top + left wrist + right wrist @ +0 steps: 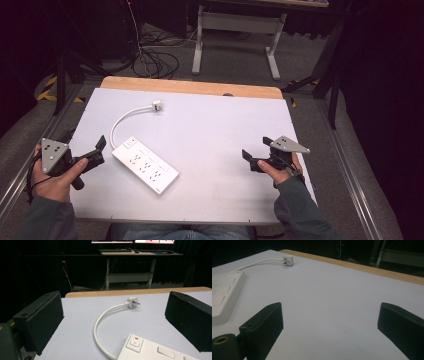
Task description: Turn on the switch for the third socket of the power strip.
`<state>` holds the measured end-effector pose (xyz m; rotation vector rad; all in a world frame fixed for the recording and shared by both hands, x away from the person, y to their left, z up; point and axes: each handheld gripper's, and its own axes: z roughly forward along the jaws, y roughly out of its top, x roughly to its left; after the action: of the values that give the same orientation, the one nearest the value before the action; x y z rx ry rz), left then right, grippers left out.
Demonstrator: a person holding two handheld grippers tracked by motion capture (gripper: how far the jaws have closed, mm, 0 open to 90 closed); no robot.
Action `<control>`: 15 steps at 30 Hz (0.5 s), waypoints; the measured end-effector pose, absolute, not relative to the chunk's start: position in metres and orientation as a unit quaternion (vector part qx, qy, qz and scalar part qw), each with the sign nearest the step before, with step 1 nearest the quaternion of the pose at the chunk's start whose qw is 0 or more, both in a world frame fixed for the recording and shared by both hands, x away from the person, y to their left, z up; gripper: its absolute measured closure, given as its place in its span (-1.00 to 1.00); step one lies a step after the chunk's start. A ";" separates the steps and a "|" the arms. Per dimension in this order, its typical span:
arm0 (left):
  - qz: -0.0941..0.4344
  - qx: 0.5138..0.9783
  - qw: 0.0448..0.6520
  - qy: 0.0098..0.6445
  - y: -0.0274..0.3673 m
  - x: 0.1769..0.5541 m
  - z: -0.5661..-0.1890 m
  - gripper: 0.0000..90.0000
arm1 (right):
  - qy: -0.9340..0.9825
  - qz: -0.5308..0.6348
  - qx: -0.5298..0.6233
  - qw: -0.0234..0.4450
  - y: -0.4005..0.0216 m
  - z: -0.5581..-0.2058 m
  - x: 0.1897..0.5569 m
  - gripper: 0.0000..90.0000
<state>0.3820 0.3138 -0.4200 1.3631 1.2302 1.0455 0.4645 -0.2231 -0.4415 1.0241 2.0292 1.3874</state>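
Observation:
A white power strip (145,165) lies slanted on the white table top (225,130), left of centre. Its short cable (119,123) curves back to a white plug (156,105) lying loose on the table. My left gripper (99,151) is open just left of the strip, with nothing between its jaws. In the left gripper view the strip's switch end (150,348), cable (98,326) and plug (132,301) lie ahead of the gripper (113,305). My right gripper (256,148) is open near the right edge, empty, well away from the strip (223,295) and plug (288,260).
A wooden strip (190,86) borders the table's far edge. Beyond it stand a desk's white legs (235,40) and tangled floor cables (150,62). Metal rails (350,170) run along both sides of the table.

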 end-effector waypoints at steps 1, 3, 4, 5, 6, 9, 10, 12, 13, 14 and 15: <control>0.431 0.561 0.492 0.507 0.314 0.382 -0.420 -0.94 | 0.740 0.506 0.374 0.237 -0.223 -0.442 0.465 -0.85; 0.432 0.562 0.493 0.506 0.314 0.382 -0.420 -0.94 | 0.740 0.506 0.374 0.237 -0.223 -0.441 0.465 -0.85; 0.432 0.561 0.492 0.506 0.314 0.382 -0.420 -0.93 | 0.740 0.506 0.374 0.237 -0.223 -0.441 0.464 -0.85; 0.432 0.561 0.492 0.506 0.314 0.382 -0.420 -0.93 | 0.740 0.506 0.374 0.237 -0.223 -0.441 0.464 -0.85; 0.432 0.562 0.492 0.506 0.314 0.382 -0.420 -0.93 | 0.740 0.506 0.374 0.237 -0.223 -0.442 0.465 -0.85; 0.433 0.561 0.493 0.505 0.314 0.382 -0.420 -0.91 | 0.740 0.506 0.374 0.237 -0.223 -0.442 0.465 -0.85; 0.433 0.562 0.493 0.504 0.314 0.382 -0.420 -0.91 | 0.740 0.506 0.374 0.237 -0.223 -0.442 0.465 -0.85; 0.431 0.562 0.494 0.505 0.314 0.382 -0.420 -0.90 | 0.741 0.506 0.374 0.237 -0.223 -0.442 0.465 -0.84; 0.431 0.562 0.494 0.504 0.313 0.382 -0.420 -0.89 | 0.741 0.505 0.374 0.237 -0.223 -0.442 0.465 -0.84; 0.431 0.563 0.495 0.503 0.313 0.382 -0.420 -0.88 | 0.740 0.505 0.374 0.237 -0.223 -0.442 0.465 -0.84; 0.430 0.563 0.496 0.503 0.313 0.382 -0.420 -0.88 | 0.740 0.505 0.374 0.237 -0.223 -0.442 0.465 -0.84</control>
<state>0.3821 0.3129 -0.4200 1.3632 1.2179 1.0430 0.4646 -0.2232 -0.4415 1.0252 2.0290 1.3852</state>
